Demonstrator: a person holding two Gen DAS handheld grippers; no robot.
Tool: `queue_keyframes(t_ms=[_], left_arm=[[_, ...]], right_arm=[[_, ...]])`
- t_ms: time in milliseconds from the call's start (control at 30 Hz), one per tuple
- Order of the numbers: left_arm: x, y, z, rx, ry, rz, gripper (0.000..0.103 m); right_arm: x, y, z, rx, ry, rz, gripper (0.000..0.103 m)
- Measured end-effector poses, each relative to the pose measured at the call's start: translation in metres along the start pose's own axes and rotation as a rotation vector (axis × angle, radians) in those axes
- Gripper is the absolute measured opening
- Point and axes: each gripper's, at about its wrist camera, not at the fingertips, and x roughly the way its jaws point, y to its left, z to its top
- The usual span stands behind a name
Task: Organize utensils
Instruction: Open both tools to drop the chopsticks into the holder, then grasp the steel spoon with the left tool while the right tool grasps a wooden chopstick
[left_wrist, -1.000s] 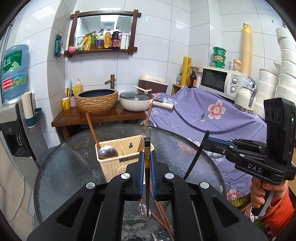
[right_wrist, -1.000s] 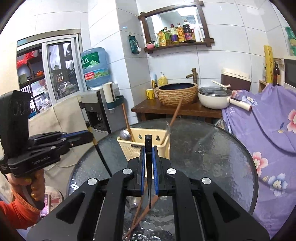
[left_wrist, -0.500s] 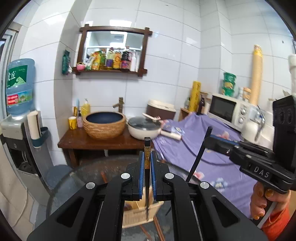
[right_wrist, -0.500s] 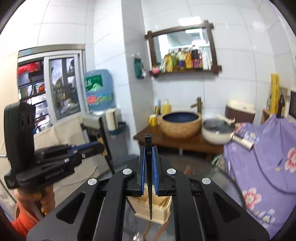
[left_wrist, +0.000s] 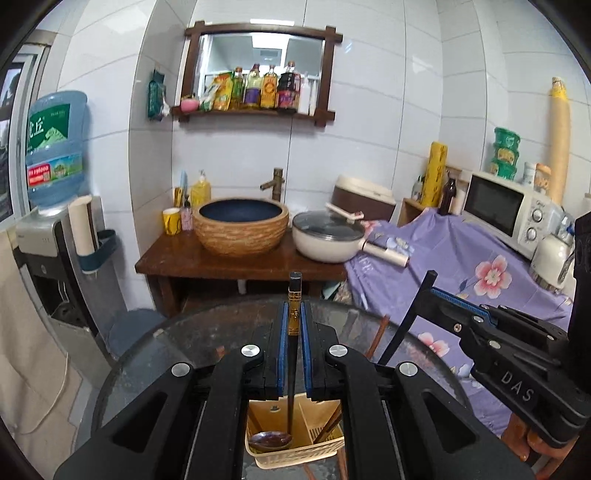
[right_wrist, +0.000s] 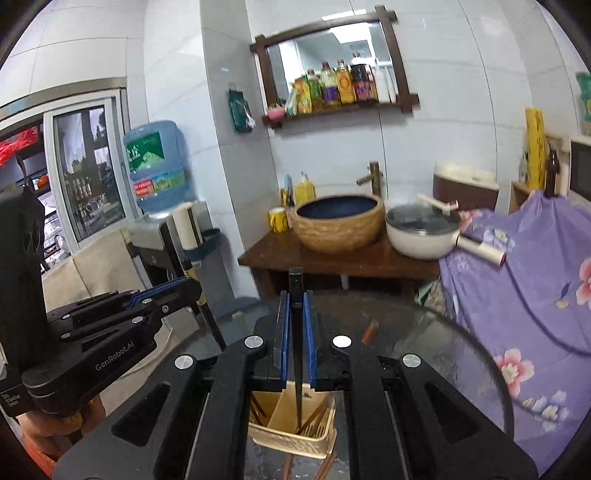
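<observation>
- The left gripper (left_wrist: 293, 325) is clamped on a dark spoon handle with an amber band (left_wrist: 294, 295); its shaft hangs down between the blue pads, and the bowl of the spoon (left_wrist: 270, 440) sits low over the left compartment of the cream utensil caddy (left_wrist: 295, 435).
- The right gripper (right_wrist: 296, 325) is closed on a single black chopstick (right_wrist: 296, 288), whose tip points down into the caddy (right_wrist: 291, 421) near its right compartment, where brown chopsticks (right_wrist: 314, 415) already lean.
- What has changed: a second ago the caddy stood beyond the fingers, out on the round glass table (left_wrist: 207, 332) — now both grippers have risen and travelled forward, so the caddy appears beneath and behind the jaws in both wrist views.
- The view has also tipped up towards the basin and mirror shelf, which fits a lift before a drop.
- The grip itself has not altered on either side — both utensils are held as firmly as before.
- Judgement: the carry is nearly over and the placing step is at hand. Each utensil seems lined up above a compartment; lowering and then releasing is what remains.
- More brown chopsticks lie on the glass below the caddy, so sorting is not finished.
</observation>
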Motion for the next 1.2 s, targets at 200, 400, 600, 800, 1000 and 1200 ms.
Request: queue_keyframes(t_ms=[200,400,600,800,1000,1200], left_arm=[[0.027,0.007,-0.031,-0.009,0.076,0.004,0.007],[0.047,0.011,-0.054,-0.008,0.139,0.001,0.007],[0.044,0.014,-0.065,0.000,0.126,-0.002,0.033],[0.007,0.007,-0.092,0.034,0.049,0.008,0.071],[-0.003,0.001,-0.156,0.098,0.118,0.028,0.078],[0.020,0.010,-0.214,0.078,0.295,0.017,0.069]], right_arm=[[0.026,-0.004,-0.032,0.002,0.072,-0.008,0.008],[0.036,-0.005,-0.050,-0.016,0.092,-0.020,0.008],[0.031,-0.007,-0.055,-0.015,0.073,-0.038,0.038],[0.008,-0.010,-0.074,-0.016,0.052,-0.053,0.054],[0.003,-0.011,-0.133,-0.056,0.175,-0.100,0.054],[0.027,-0.018,-0.200,-0.026,0.363,-0.099,0.046]])
